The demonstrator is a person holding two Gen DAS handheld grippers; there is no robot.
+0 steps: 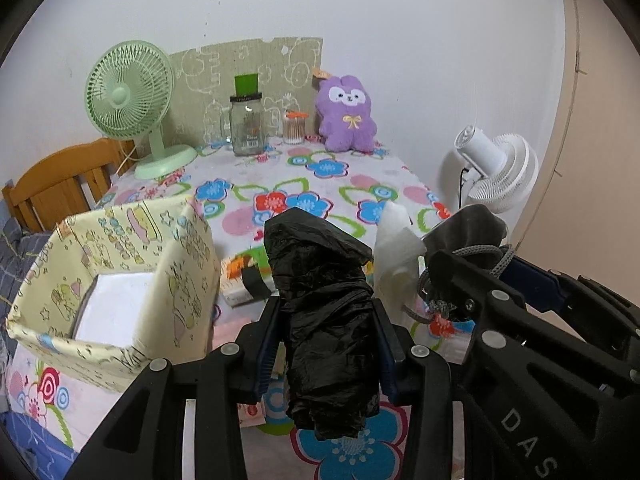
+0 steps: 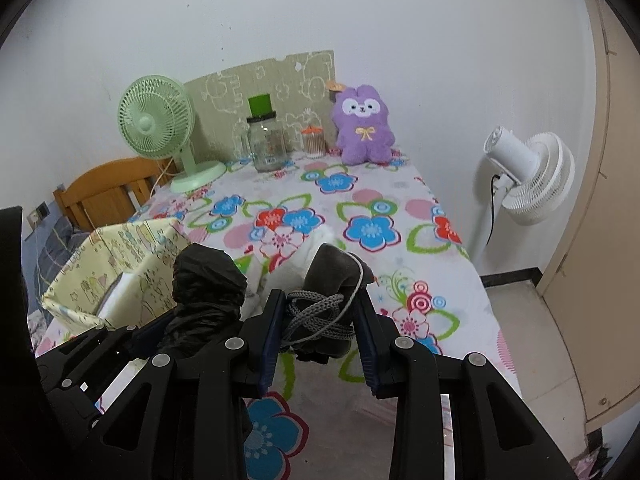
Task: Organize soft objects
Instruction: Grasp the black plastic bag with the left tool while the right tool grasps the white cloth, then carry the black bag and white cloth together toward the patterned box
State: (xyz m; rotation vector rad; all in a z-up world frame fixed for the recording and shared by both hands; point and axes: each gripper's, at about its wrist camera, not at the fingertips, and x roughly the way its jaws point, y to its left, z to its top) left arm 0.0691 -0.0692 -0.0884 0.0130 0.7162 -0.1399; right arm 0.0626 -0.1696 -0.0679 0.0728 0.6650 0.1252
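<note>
My left gripper [image 1: 326,340] is shut on a rolled black plastic bag [image 1: 324,320] and holds it above the flowered table, just right of the yellow patterned box [image 1: 120,280]. My right gripper [image 2: 320,328] is shut on a dark grey drawstring pouch [image 2: 330,276] wound with grey cord. The pouch also shows in the left wrist view [image 1: 468,228], and the bag in the right wrist view [image 2: 208,292]. White tissue [image 1: 396,248] lies on the table between the two grippers. A purple plush rabbit [image 1: 348,114] sits at the back against the wall.
The box holds a white pack [image 1: 108,308]. A tissue packet [image 1: 246,276] lies beside the box. A green fan [image 1: 132,96], a glass jar [image 1: 248,124] and a cotton swab tub [image 1: 295,126] stand at the back. A white floor fan [image 2: 528,176] stands right of the table.
</note>
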